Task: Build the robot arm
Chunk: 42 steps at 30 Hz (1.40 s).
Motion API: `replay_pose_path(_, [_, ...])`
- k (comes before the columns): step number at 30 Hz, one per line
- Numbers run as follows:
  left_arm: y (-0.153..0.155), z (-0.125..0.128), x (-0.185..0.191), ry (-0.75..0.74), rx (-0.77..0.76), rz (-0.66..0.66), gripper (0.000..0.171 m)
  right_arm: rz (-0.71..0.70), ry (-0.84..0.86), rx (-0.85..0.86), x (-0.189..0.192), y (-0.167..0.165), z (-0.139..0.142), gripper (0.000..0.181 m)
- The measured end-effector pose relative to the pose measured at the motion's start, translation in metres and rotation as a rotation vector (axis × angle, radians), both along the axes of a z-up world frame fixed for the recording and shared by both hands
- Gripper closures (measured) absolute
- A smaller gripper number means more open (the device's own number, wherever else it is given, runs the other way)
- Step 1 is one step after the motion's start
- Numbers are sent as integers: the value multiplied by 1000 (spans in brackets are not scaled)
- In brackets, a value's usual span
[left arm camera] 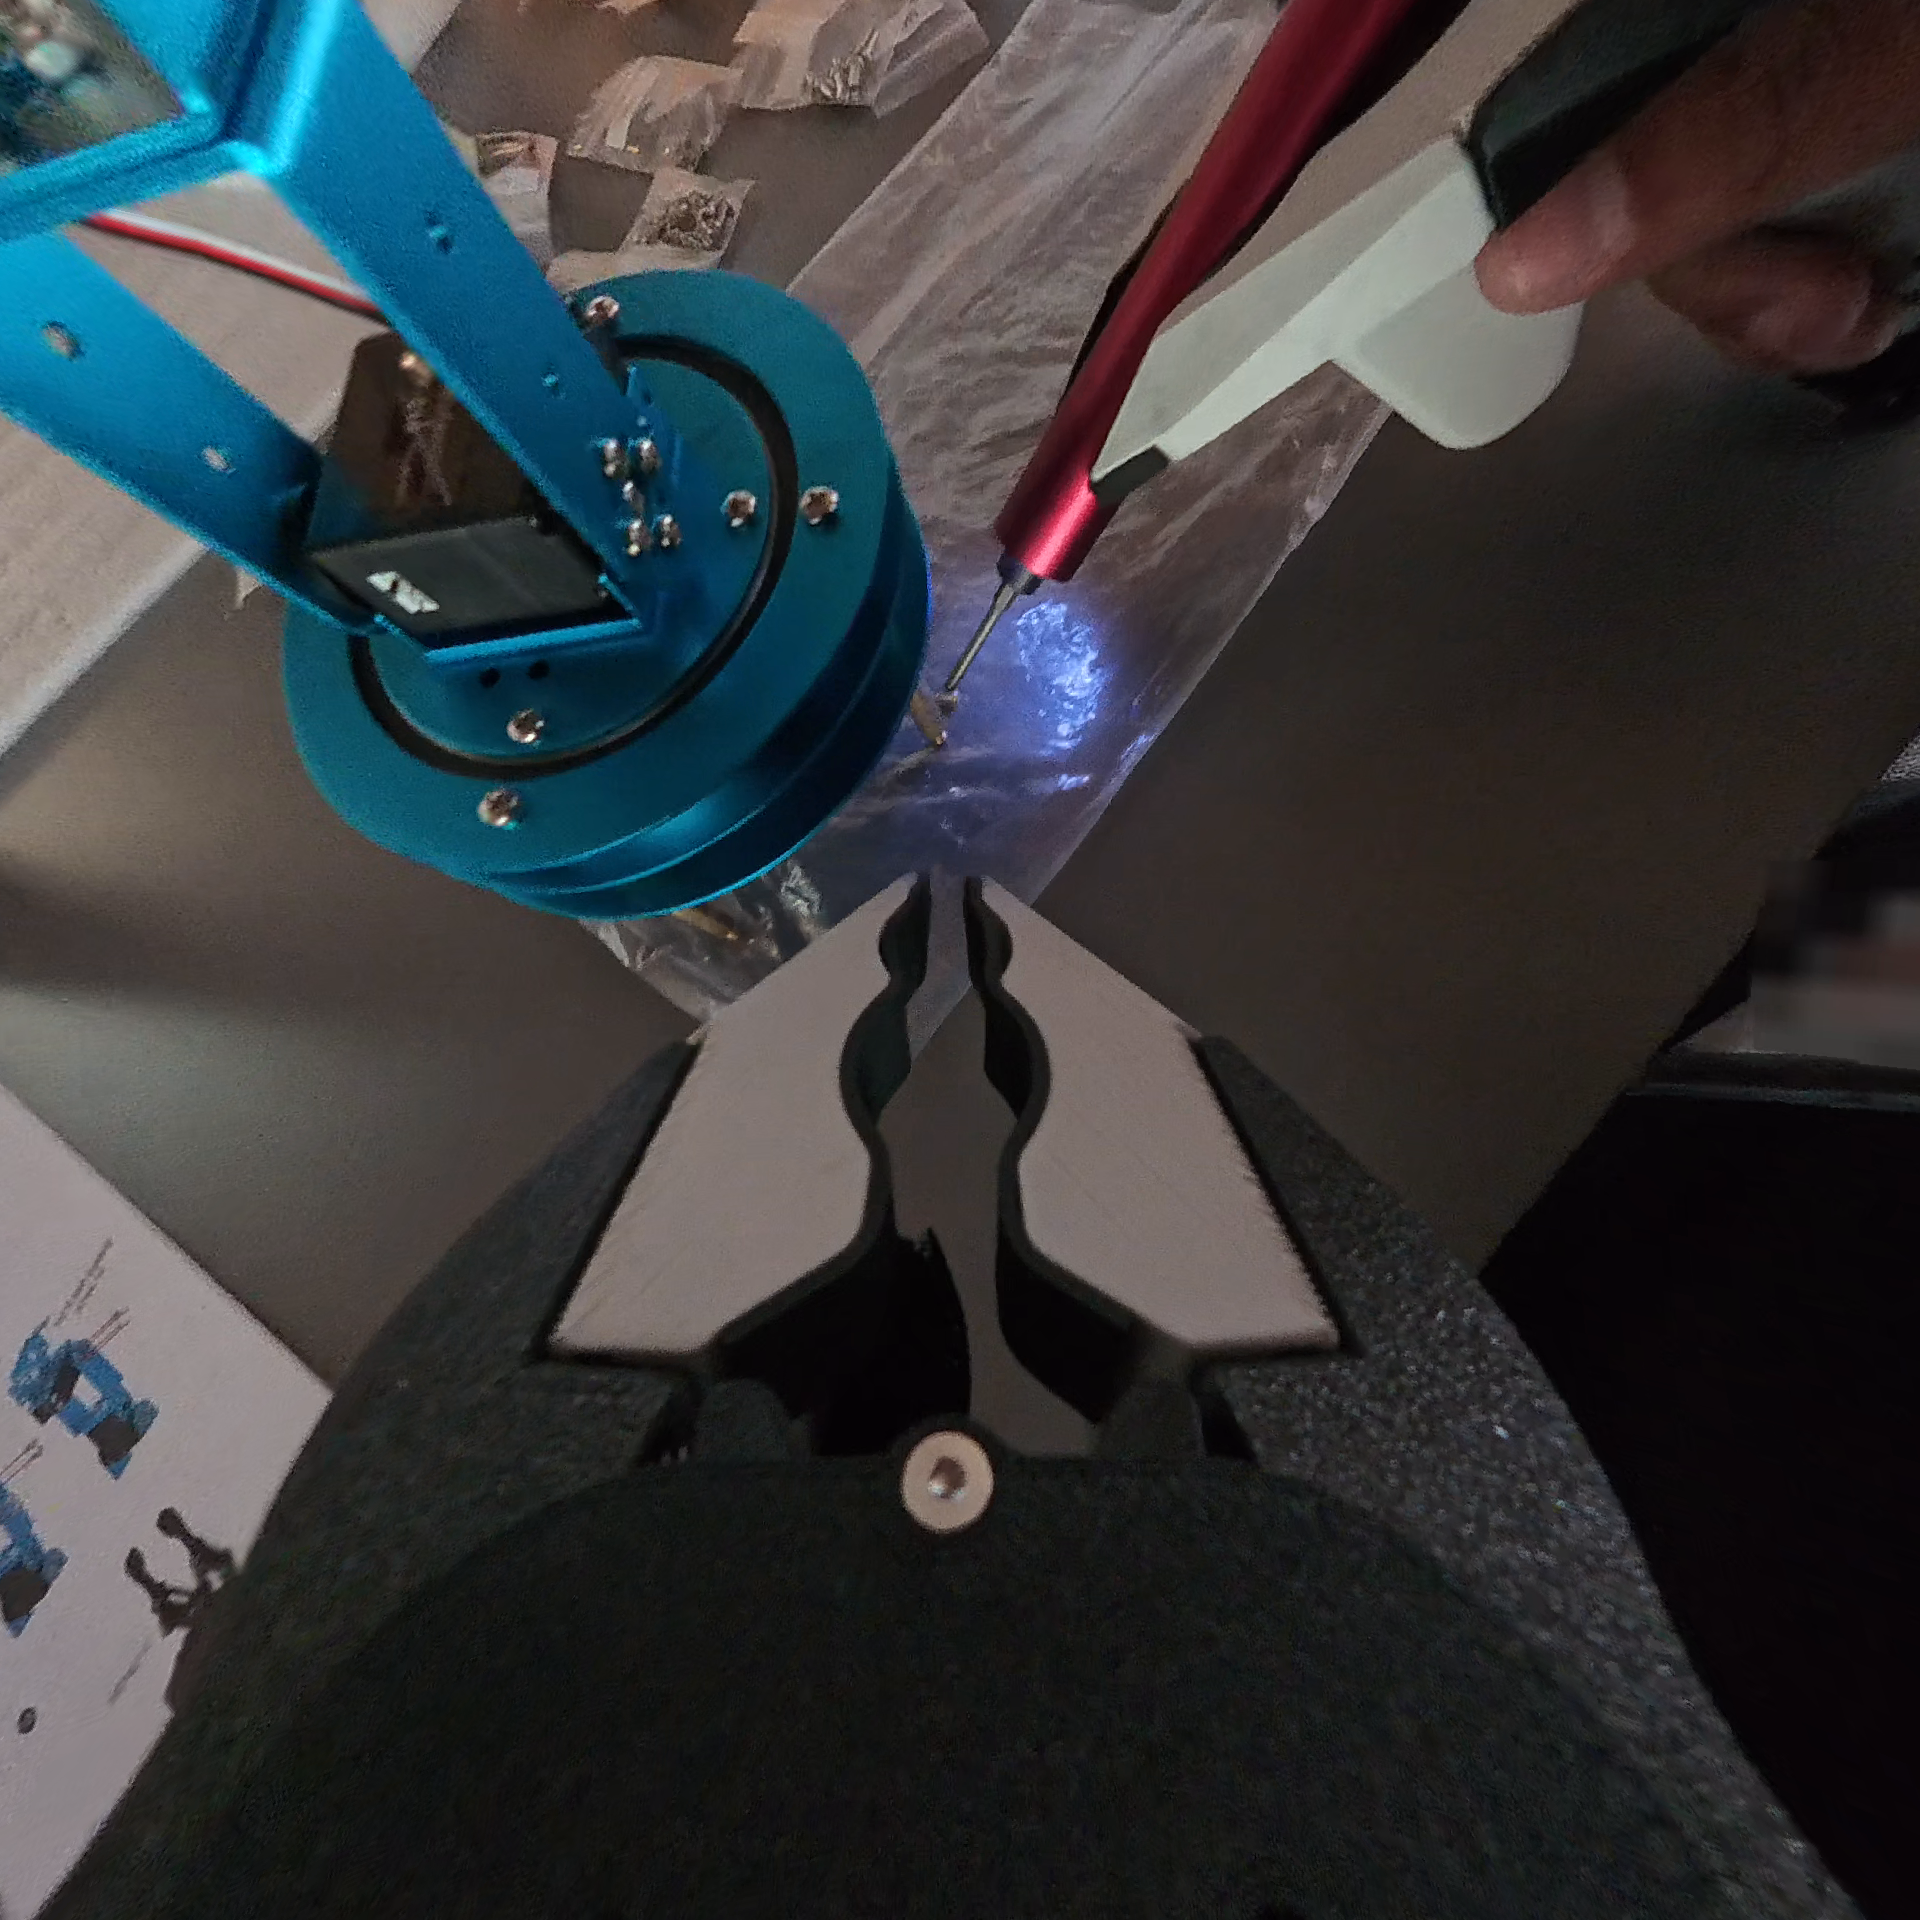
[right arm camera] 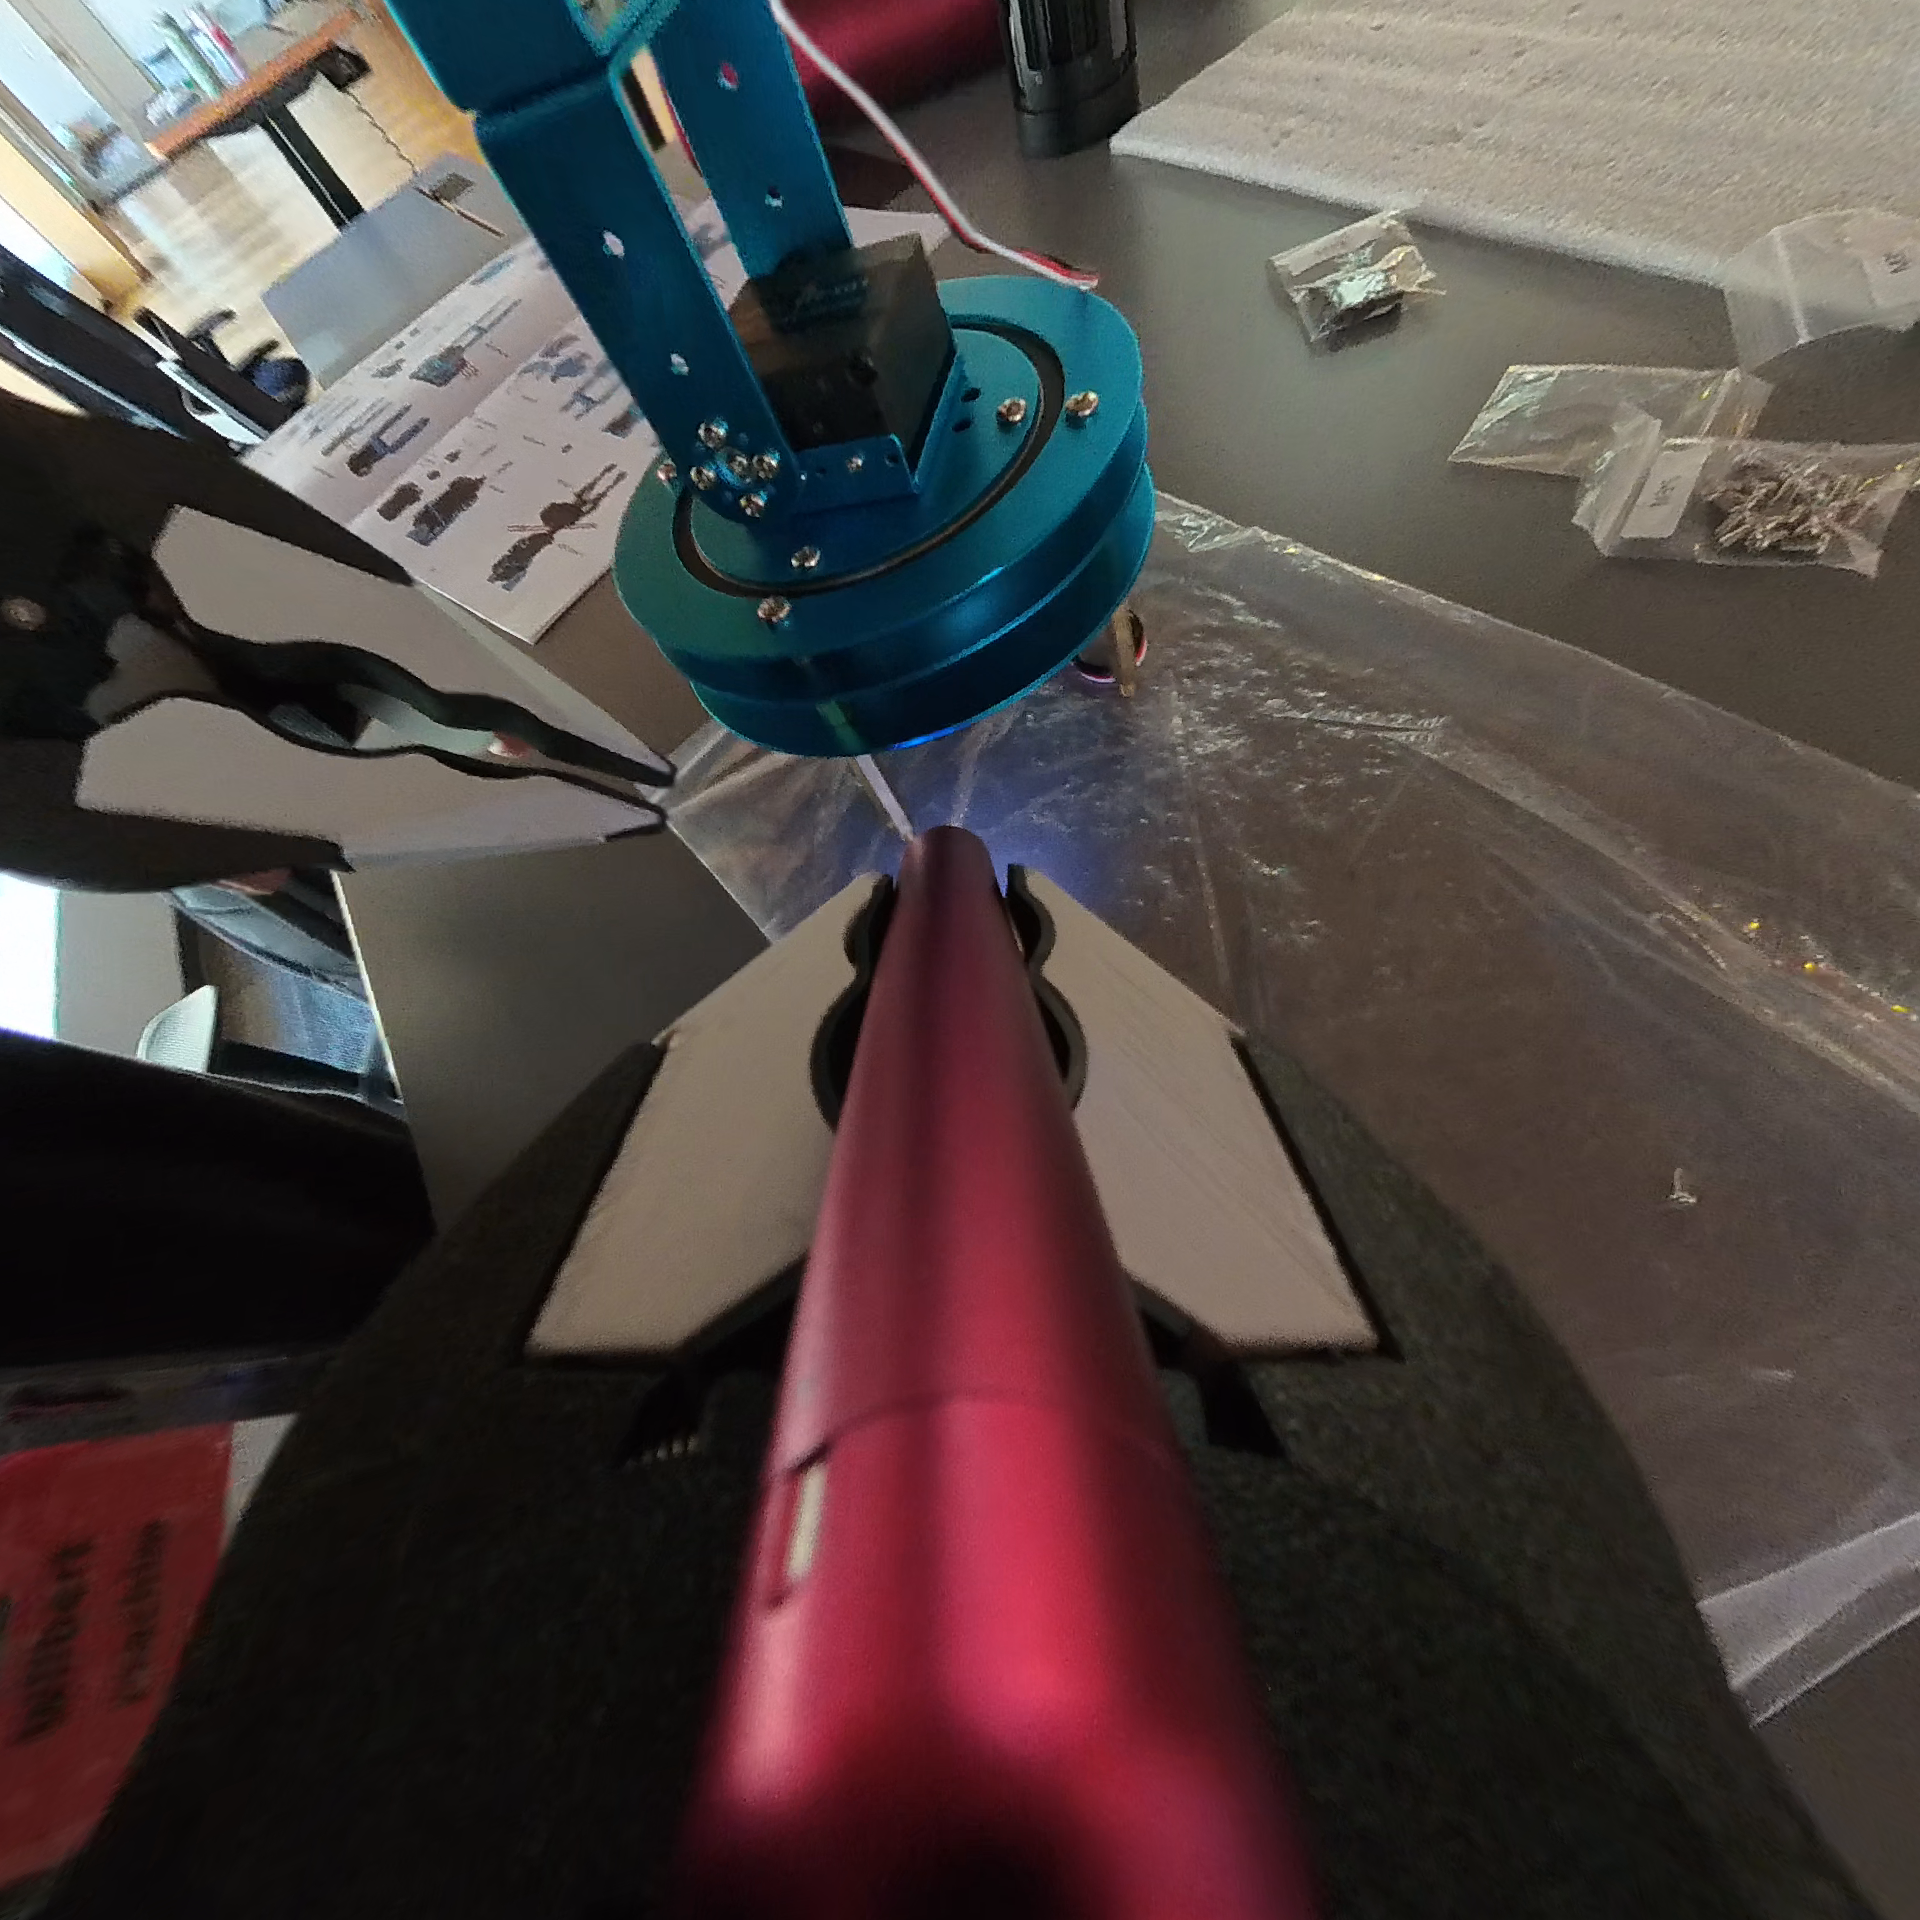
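A blue metal robot-arm base (left arm camera: 603,623), a round turntable with a black servo, stands tilted on brass standoffs over a clear plastic bag (left arm camera: 1039,343). It also shows in the right wrist view (right arm camera: 883,540). My right gripper (right arm camera: 945,883) is shut on a red electric screwdriver (right arm camera: 935,1351). The screwdriver's lit bit (left arm camera: 971,649) touches a small screw beside a brass standoff (left arm camera: 928,720) at the base's lower rim. My left gripper (left arm camera: 942,883) is shut on the edge of the plastic bag, just in front of the base. It also shows in the right wrist view (right arm camera: 660,800).
Small bags of screws (right arm camera: 1766,509) lie on the dark table (left arm camera: 1455,779) to the right. A printed instruction sheet (right arm camera: 488,457) lies left of the base. A white foam sheet (right arm camera: 1558,104) and a black cylinder (right arm camera: 1070,73) are at the back. A loose screw (right arm camera: 1681,1184) lies on the bag. A hand (left arm camera: 1683,208) holds the right gripper. There is about 9 cm between the tips of the two grippers.
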State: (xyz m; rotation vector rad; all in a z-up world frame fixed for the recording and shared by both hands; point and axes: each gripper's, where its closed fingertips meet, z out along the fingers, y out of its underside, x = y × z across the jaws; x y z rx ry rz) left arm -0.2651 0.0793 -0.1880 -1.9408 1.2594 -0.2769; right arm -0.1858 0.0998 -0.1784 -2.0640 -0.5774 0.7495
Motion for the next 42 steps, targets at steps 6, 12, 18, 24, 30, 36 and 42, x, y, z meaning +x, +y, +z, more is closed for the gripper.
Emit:
replay_pose_path(6, [1, -2, 22, 22, 32, -20, 166, 21, 35, -9, 7, -5, 8, 159])
replay_pose_path(12, [9, 0, 42, 54, 141, -45, 157, 75, 126, -38, 22, -21, 33, 159])
replay_pose_path(18, [6, 1, 67, 94, 254, -127, 156, 144, 110, -25, 34, -33, 52, 158])
replay_pose_path(24, [4, 4, 84, 103, 313, -162, 158, 201, 24, -9, 37, -37, 53, 158])
replay_pose_path(30, [8, 1, 87, 116, 328, -151, 171, 223, -5, -12, 37, -35, 50, 157])
replay_pose_path(36, [12, 4, 80, 87, 318, -121, 171, 200, 44, -15, 39, -34, 55, 158])
replay_pose_path(42, [9, 9, 77, 63, 323, -134, 171, 185, 78, -22, 37, -34, 55, 158])
